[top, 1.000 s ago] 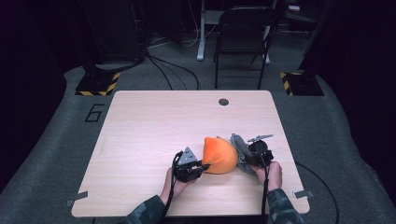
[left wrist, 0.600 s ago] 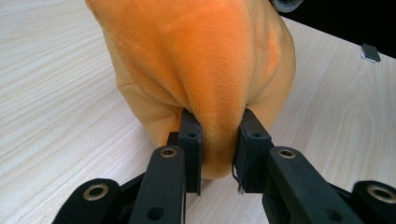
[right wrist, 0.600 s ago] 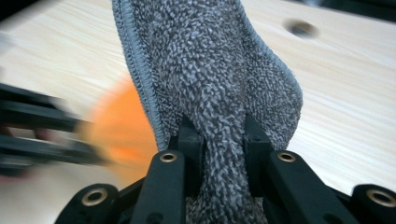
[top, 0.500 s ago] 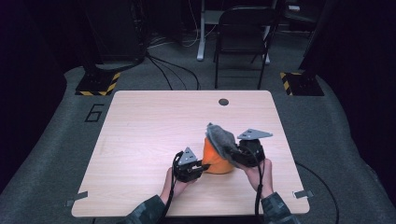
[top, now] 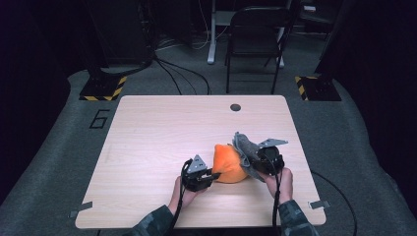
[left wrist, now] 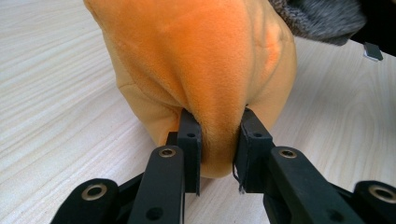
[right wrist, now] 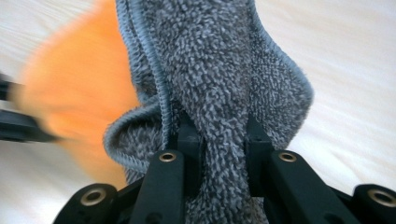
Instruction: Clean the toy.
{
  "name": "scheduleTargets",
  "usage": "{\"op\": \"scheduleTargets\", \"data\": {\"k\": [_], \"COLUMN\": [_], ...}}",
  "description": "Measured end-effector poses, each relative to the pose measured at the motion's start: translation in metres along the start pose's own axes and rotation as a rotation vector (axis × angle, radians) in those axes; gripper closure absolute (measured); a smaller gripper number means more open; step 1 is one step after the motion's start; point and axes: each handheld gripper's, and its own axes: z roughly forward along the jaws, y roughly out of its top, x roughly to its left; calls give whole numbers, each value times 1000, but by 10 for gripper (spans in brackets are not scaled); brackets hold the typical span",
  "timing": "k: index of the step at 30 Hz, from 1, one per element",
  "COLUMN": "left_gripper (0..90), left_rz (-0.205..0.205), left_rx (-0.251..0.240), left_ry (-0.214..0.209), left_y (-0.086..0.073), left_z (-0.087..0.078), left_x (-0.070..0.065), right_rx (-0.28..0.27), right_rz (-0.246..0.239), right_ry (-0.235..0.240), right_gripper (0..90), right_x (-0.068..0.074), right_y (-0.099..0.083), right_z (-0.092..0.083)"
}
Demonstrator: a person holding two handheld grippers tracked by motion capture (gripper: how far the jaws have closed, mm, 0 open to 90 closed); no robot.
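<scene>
A soft orange plush cloth (top: 228, 168), smooth and velvety, is bunched into a rounded mound on the pale wood-grain desk (top: 162, 132), near its front edge. A fold of it is pinched between the black jaws of the left claw (top: 212, 173), which is closed on it. A grey towel (top: 246, 150) of nubby looped pile with a stitched blue-grey hem is clamped in the right claw (top: 255, 160); it is seen raised and draped beside the orange mound, apparently touching its right side, though blur in the right gripper view leaves that unsure. A small dark round disc (top: 235, 107) is set in the desk near its far edge.
</scene>
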Motion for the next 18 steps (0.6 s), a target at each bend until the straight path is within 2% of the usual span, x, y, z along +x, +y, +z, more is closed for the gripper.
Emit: {"op": "scheduleTargets", "data": {"k": [1,4,8,11,13,15,17,18], "left_gripper": [743,743,743,742,742,742,742,742], "left_rz": [1,-3,-5,-10,-10,-10,-6,-6], "left_rx": [-2,-3,-5,-4,-2,0,-2,-2], "left_ry": [2,2,1,1,0,-1,2,3], "left_y": [0,0,-1,-1,-1,-2,-1,-1], "left_z": [0,1,1,0,0,0,0,0], "left_x": [0,1,2,2,2,3,2,2], "right_rx": [19,76,166,179,146,69,-24,-61], "right_rz": [33,47,48,37,24,13,10,-9], "right_ry": [1,-26,-41,-69,-100,-104,-62,-36], "right_gripper": [746,746,742,742,743,744,744,744], "right_x": [-10,-20,-25,-25,-22,-17,-7,-1], "right_y": [-5,-13,-22,-20,-15,-6,3,7], "right_z": [6,19,37,37,27,8,-13,-21]}}
